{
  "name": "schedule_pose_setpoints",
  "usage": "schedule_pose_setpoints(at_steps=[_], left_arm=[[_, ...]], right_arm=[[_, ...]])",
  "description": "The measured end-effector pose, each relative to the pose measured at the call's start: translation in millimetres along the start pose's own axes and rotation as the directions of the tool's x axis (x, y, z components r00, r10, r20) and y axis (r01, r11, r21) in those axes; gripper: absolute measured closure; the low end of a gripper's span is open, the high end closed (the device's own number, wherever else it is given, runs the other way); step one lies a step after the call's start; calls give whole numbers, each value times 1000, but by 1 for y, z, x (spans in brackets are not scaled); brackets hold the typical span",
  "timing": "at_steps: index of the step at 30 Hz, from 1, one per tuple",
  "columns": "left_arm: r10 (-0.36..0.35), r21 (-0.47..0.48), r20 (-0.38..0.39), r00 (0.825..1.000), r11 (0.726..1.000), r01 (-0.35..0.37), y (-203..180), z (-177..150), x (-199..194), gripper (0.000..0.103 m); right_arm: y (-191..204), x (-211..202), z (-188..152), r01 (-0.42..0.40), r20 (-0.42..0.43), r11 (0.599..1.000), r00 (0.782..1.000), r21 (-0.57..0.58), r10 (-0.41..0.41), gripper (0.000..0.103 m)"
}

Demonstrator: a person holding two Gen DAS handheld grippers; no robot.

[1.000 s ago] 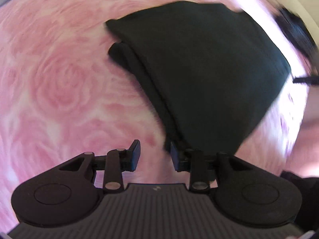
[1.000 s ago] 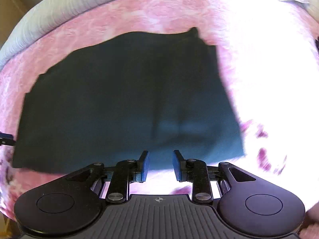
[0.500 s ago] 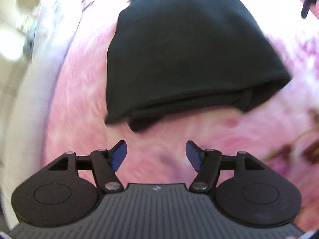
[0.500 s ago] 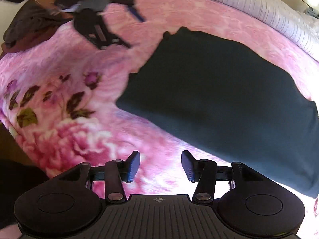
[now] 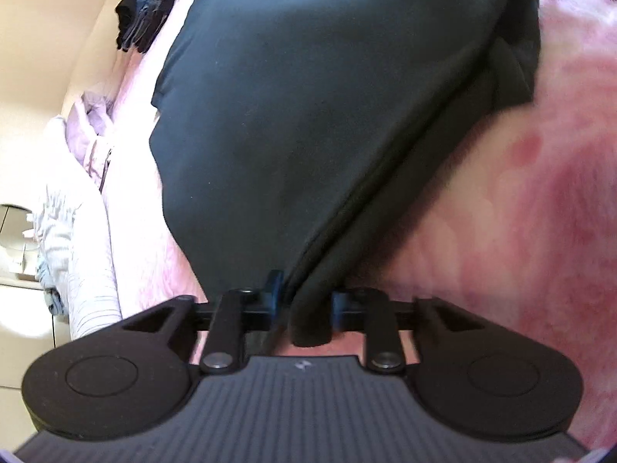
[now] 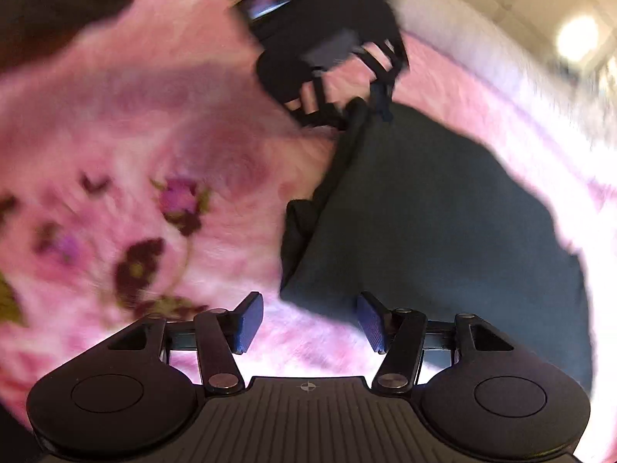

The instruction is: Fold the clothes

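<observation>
A dark, folded garment (image 5: 327, 115) lies on a pink flowered blanket (image 5: 520, 231). My left gripper (image 5: 304, 297) is closing, and its blue pads pinch the garment's near corner, with layered cloth filling the gap. In the right wrist view the same garment (image 6: 443, 231) stretches away to the left gripper (image 6: 370, 108), which holds its far corner. My right gripper (image 6: 308, 320) is opening just above the blanket (image 6: 135, 115). Nothing is between its fingers. The garment's nearest corner lies just beyond them, and the right pad (image 6: 372, 324) is at the cloth's edge.
A heap of dark clothes (image 5: 146, 11) lies at the bed's far edge by a cream wall. Pale lilac and white bedding (image 5: 77, 231) is bunched along the left. More dark cloth (image 6: 58, 11) sits at the top left in the right wrist view.
The left gripper rolled, came down on the garment's corner and went from wide open to pinching it. The right gripper swung across the bed to another corner and opened wider.
</observation>
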State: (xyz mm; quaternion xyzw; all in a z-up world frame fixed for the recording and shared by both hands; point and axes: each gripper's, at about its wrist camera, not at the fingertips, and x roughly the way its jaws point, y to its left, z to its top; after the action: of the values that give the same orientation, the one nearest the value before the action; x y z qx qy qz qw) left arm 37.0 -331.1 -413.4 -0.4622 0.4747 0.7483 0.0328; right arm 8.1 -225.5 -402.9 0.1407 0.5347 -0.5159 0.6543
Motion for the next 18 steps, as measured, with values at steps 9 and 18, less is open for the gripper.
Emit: schedule_pose_setpoints(at_steps=[9,18], left_arm=[[4,-23,47,999,1000,-2,-4,-2,0,94],[-43,-114,26,999,992,46,14,-3,-49,97]], right_arm=[[15,23,-8,160,65,949,987,-272,-147,46],[-15,-5,17,-41,50,991,998,-130,48,97]])
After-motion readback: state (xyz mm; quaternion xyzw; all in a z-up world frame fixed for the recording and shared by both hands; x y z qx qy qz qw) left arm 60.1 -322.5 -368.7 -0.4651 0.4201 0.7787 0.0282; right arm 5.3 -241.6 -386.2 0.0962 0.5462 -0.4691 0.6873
